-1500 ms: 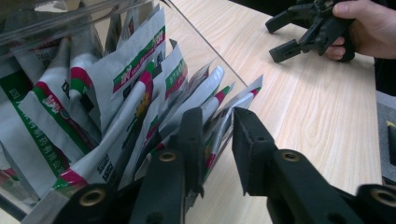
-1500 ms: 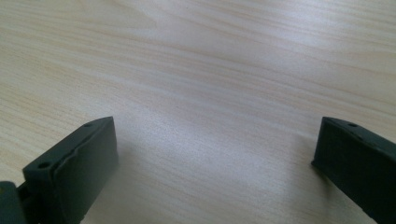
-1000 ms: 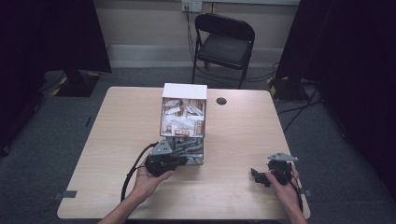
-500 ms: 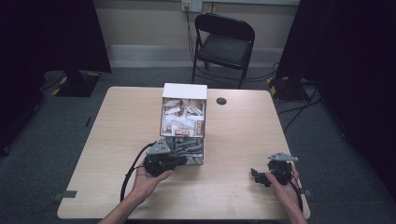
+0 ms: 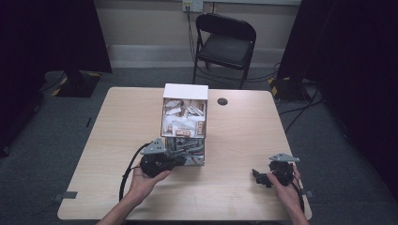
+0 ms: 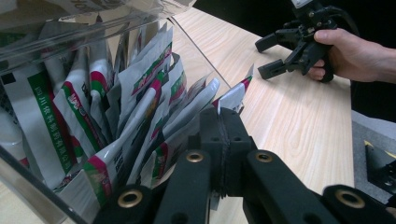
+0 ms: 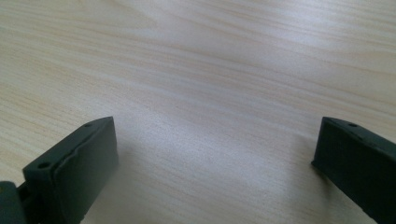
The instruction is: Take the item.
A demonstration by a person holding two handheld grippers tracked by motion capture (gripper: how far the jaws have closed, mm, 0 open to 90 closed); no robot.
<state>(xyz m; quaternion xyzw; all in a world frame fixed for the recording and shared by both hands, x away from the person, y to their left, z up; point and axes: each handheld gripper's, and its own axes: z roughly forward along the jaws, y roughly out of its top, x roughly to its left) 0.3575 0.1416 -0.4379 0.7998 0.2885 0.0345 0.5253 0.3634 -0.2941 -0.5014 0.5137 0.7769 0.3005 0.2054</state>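
A clear two-tier box [image 5: 184,98] stands mid-table, with brown-and-white packets in its upper part. Its lower part holds several upright white sachets [image 6: 140,88] printed in green and red. My left gripper [image 5: 180,160] reaches into the lower opening from the left. In the left gripper view its jaws are pressed together [image 6: 223,140] on the edge of one sachet [image 6: 235,94], whose tip sticks out beyond them. My right gripper [image 5: 259,177] rests low over the table at the front right, jaws wide apart [image 7: 212,154] with bare wood between them. It also shows far off as the right gripper [image 6: 265,58] in a hand.
The wooden table [image 5: 244,140] has open surface between the box and the right gripper. A small black round disc [image 5: 222,101] lies right of the box. A folding chair [image 5: 225,44] stands beyond the far edge. The left gripper's cable [image 5: 129,171] loops by the front left.
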